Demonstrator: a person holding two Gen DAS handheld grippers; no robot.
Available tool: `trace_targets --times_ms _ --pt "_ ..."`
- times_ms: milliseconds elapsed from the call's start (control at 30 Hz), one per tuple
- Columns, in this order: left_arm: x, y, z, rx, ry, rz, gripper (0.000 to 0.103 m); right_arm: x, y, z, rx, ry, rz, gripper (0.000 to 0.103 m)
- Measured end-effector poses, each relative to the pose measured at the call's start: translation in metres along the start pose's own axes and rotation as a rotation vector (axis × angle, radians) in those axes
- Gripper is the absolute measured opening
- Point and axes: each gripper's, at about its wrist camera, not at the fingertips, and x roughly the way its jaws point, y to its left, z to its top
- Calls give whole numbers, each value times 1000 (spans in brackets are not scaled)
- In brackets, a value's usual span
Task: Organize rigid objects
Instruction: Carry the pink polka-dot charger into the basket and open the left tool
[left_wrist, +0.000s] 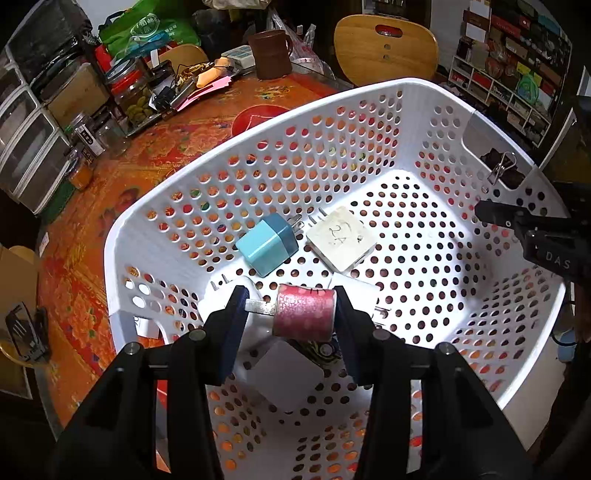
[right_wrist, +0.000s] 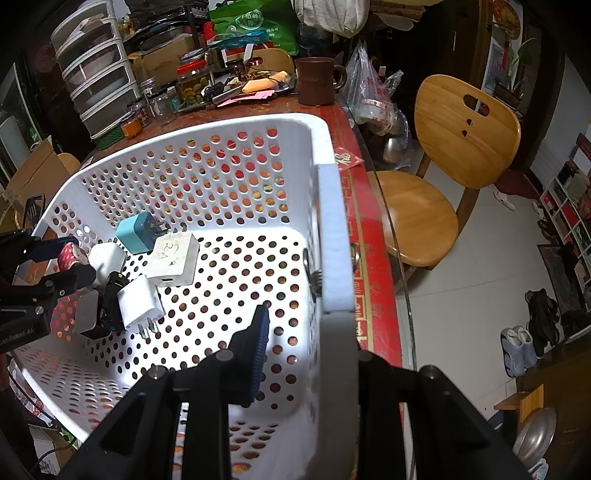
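While left tongs (left_wrist: 291, 308) grip pink charger (left_wrist: 303, 312), over basket (left_wrist: 369, 96)

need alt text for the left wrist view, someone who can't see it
The left gripper holds a pink patterned charger over a white perforated basket. Inside lie a blue charger and a white charger marked 2A. The basket sits on an orange patterned table.

One white perforated basket (left_wrist: 369, 122) is seen. Inside it, four plug-in chargers are counted: one blue (left_wrist: 266, 244), one marked "2A" (left_wrist: 340, 239), and two plain white (right_wrist: 140, 301) (right_wrist: 107, 258). One pink patterned roll (left_wrist: 304, 312) is counted. A dark object (right_wrist: 109, 308), possibly a fifth charger, is partly hidden.
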Motion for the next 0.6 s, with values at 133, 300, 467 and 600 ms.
trace_targets --times_ms 133,300,467,600 --pt "3 -4 2 12 11 7 43 0 0 0 -2 -3 2 26" --pt "7 -9 4 31 21 20 43 -1 0 0 -2 -5 7 27" --pt "6 -11 3 45 21 23 44 -1 0 0 -2 -5 7 27" --pt "5 -12 2 57 13 27 50 -1 0 -1 -3 -4 7 27"
